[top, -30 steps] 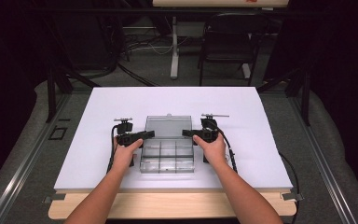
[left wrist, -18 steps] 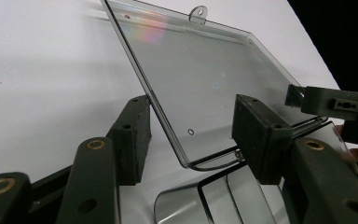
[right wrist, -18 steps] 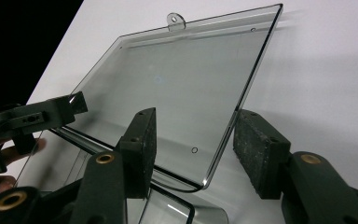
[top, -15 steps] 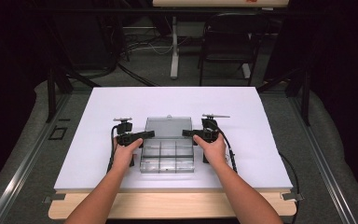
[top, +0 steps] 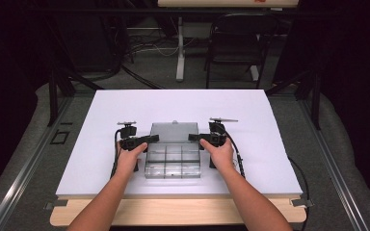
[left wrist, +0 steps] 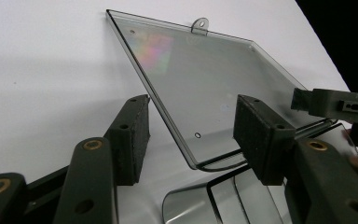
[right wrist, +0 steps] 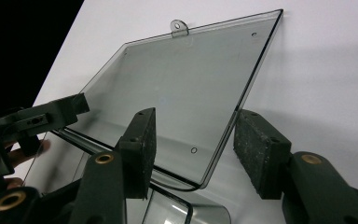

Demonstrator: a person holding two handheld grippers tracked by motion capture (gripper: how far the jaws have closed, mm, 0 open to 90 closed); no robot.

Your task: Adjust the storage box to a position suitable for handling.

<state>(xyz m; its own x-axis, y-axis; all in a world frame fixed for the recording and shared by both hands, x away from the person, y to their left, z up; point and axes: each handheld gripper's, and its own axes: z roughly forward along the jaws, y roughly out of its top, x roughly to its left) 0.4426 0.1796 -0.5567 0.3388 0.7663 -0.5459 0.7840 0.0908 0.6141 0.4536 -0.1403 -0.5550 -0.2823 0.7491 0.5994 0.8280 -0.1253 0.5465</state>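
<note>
A clear plastic compartment box (top: 172,163) sits on the white table (top: 101,110) near the front edge. Its lid (top: 173,131) is swung open toward the far side, with a small hang tab at its far edge. My left gripper (top: 151,139) is at the lid's left side and my right gripper (top: 195,137) at its right side. In the left gripper view the lid's (left wrist: 200,79) edge runs between the open jaws of my left gripper (left wrist: 193,133). The right gripper view has the lid's (right wrist: 191,79) other edge between the open jaws of my right gripper (right wrist: 198,144). Neither pad touches the plastic.
The white table top stretches wide on every side of the box. A wooden strip (top: 173,211) runs along its front edge. Beyond the table, a dark chair (top: 233,48) and a stand (top: 180,48) are on the floor.
</note>
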